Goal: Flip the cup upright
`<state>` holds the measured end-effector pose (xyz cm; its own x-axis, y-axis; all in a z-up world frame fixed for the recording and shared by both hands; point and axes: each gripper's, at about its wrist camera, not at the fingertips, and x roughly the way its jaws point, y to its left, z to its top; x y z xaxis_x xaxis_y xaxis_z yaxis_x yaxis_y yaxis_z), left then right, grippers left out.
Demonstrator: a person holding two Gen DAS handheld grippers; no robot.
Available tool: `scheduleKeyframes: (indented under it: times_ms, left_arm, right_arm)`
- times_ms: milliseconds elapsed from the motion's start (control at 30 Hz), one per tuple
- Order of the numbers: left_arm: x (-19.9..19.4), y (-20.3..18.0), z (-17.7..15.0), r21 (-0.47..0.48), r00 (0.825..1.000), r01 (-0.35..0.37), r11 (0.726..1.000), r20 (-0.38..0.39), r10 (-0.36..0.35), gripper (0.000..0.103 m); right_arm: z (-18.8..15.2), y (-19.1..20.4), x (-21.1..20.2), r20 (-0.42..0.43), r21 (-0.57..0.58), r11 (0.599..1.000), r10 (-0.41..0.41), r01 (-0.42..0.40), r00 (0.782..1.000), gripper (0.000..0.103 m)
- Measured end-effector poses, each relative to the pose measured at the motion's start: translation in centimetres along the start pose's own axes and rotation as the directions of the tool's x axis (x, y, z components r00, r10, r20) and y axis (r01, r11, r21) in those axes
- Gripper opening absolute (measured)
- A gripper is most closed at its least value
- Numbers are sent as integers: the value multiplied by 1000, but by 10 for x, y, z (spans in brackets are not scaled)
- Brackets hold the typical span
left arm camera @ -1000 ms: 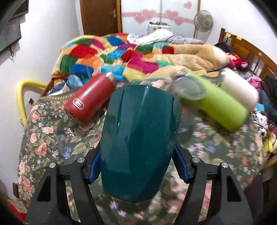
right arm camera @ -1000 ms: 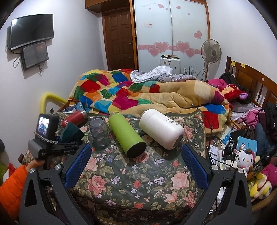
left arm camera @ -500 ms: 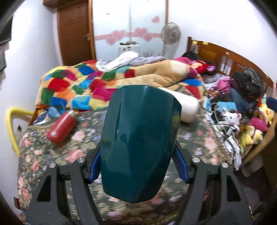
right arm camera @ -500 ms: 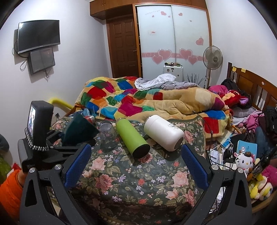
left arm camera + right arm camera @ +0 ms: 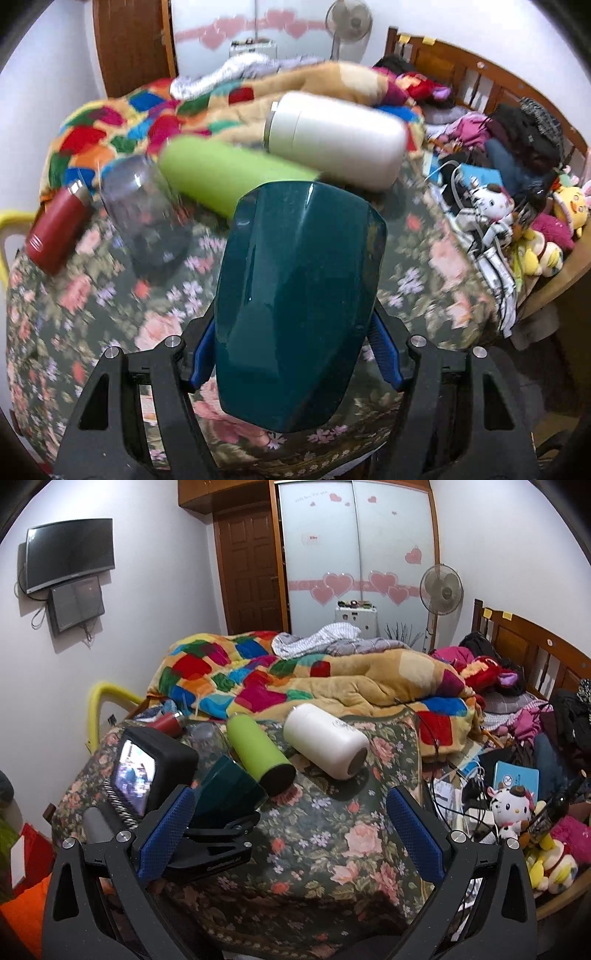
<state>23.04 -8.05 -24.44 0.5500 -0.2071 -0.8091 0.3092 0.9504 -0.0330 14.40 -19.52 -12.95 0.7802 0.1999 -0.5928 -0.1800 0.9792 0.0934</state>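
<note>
Left wrist view, left to right: red flask point(image 5: 59, 230) at left edge, clear glass point(image 5: 147, 214) mouth-down, green bottle point(image 5: 225, 177) and white bottle point(image 5: 336, 138) lying on the flowered cover point(image 5: 436, 273) of the bed. At centre, your left tongs point(image 5: 295, 354) are clamped on the teal cup point(image 5: 299, 295), blue pads against its two sides; it is raised off the cover and fills mid-frame. Right wrist view: the cup point(image 5: 231, 786) sits at lower left in the other tool's grip, tilted, beside the green bottle's dark end; your right tongs point(image 5: 291, 827) stand wide apart, holding nothing.

Step in hand, as judged: carrying and turning the cup. Next you need its base brought squarely down onto the soft cover before you release, since the bedding may tip it.

Compared with half a second ago, the left camera has swung down and leftward: glass and green bottle have re-entered view.
</note>
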Motion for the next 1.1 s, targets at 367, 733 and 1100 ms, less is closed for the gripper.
scheduleKeyframes:
  times_ms: [367,733,1100]
  left_arm:
    - [25,6,-12,-27,999,-14,1000,-38,13,70]
    - [8,18,-18,-71,998,35,997,-44,-38,80]
    - [-102,68,-27,-149,976,-128,980,159,151,92]
  right_arm:
    - [-8,-2,14,-64,-6,1000,-5,5,998,103]
    - [-8,3,17,-74,-21,1000,-9,8,997,103]
    - [-3,21,21,-59,-44,999,-5,2,998,103]
